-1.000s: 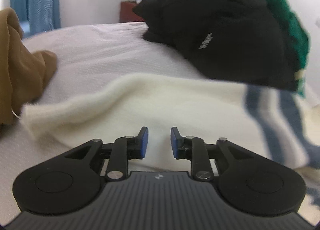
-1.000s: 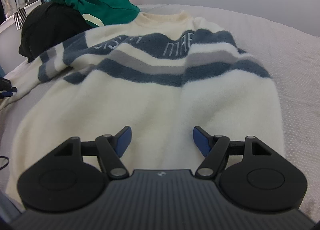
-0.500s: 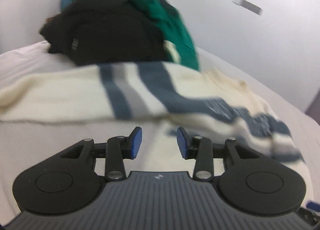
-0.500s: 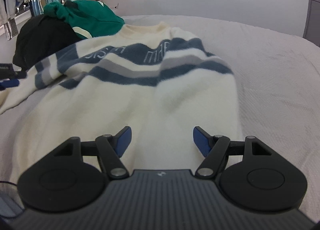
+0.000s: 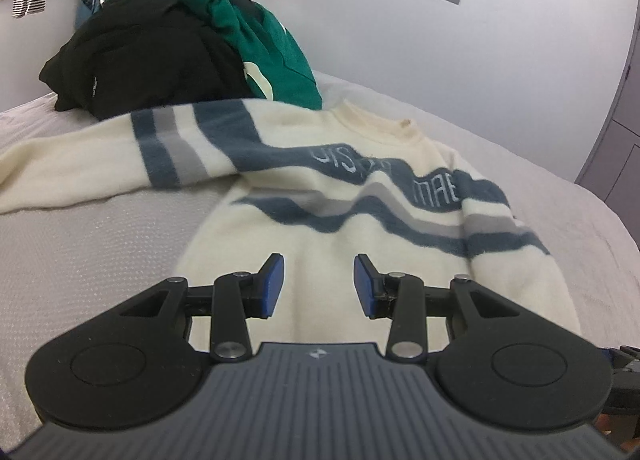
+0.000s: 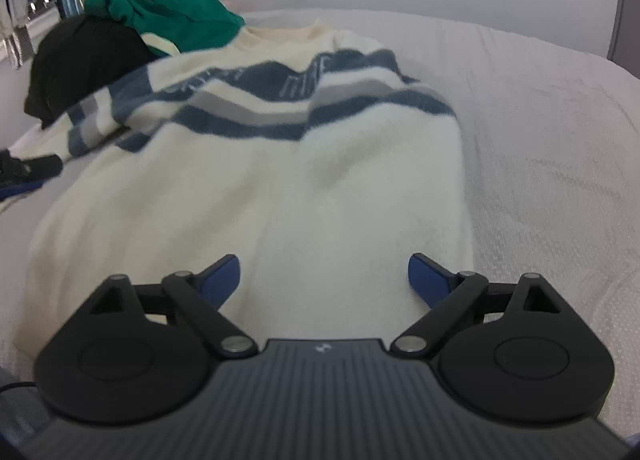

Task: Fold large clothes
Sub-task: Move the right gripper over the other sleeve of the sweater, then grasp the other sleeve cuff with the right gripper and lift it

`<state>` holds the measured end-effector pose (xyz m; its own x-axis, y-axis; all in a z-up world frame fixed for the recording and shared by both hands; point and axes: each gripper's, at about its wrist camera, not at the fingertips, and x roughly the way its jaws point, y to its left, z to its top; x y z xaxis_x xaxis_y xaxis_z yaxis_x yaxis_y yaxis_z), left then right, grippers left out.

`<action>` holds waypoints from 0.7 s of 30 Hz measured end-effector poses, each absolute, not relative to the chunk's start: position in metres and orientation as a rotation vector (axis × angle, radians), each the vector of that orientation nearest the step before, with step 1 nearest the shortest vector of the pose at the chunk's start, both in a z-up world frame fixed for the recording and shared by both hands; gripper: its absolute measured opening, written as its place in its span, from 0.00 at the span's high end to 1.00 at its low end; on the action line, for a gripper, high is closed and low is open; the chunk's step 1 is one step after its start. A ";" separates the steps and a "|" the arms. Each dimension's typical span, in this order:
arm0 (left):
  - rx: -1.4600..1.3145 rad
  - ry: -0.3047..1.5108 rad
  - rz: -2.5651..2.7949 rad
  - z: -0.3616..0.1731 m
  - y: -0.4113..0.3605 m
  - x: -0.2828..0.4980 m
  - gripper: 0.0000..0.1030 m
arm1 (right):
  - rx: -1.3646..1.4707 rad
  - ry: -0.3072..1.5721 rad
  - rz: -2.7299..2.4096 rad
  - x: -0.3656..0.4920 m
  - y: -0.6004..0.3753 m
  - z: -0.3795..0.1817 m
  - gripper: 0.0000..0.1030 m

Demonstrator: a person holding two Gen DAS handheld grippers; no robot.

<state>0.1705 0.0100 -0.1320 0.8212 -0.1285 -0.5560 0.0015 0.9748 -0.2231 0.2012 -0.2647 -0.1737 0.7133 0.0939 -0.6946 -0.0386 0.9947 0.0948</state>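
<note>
A cream sweater (image 5: 344, 244) with blue and grey stripes lies face up on the bed (image 5: 88, 244), filling the middle of both wrist views, its collar toward the top of the frame and its hem at the bottom, nearest the cameras. One sleeve (image 5: 120, 156) runs out flat to the left of the left wrist view. The other sleeve does not show as spread: on the right the stripes end at a straight edge, so it may be folded in already, though I cannot tell for sure. Behind the collar, upper left of the frames, sits a pile of a black garment (image 5: 144, 56) and a green one (image 5: 260, 44), touching the sweater's shoulder.

The left gripper (image 5: 319, 284) hangs over the lower body of the sweater, jaws partly open and holding nothing; they have just been opening, with only bare knit seen past them. The right gripper (image 6: 323, 280) sits at the hem, toward the sweater's right edge, jaws spread wide and empty — they too have just been opening, no cloth between the pads.

The step in hand looks like the gap between two folds, both tools free and lining up. The next move probably calls for the left jaws to take the outstretched sleeve and carry it across the chest — or for both to pinch the hem corners. The fluffy knit is thick, so a deep bite through the layers should keep it from slipping.
</note>
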 end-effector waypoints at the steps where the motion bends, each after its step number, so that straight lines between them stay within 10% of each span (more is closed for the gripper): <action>1: -0.221 0.609 -0.072 -0.133 0.010 0.172 0.57 | 0.057 0.783 0.067 0.203 -0.262 -0.177 0.10; 12: -0.291 0.640 -0.082 -0.146 0.023 0.187 0.57 | -0.126 0.852 0.043 0.215 -0.236 -0.204 0.08; 21: -0.329 0.646 -0.093 -0.149 0.031 0.188 0.57 | -0.035 0.840 -0.014 0.211 -0.254 -0.189 0.64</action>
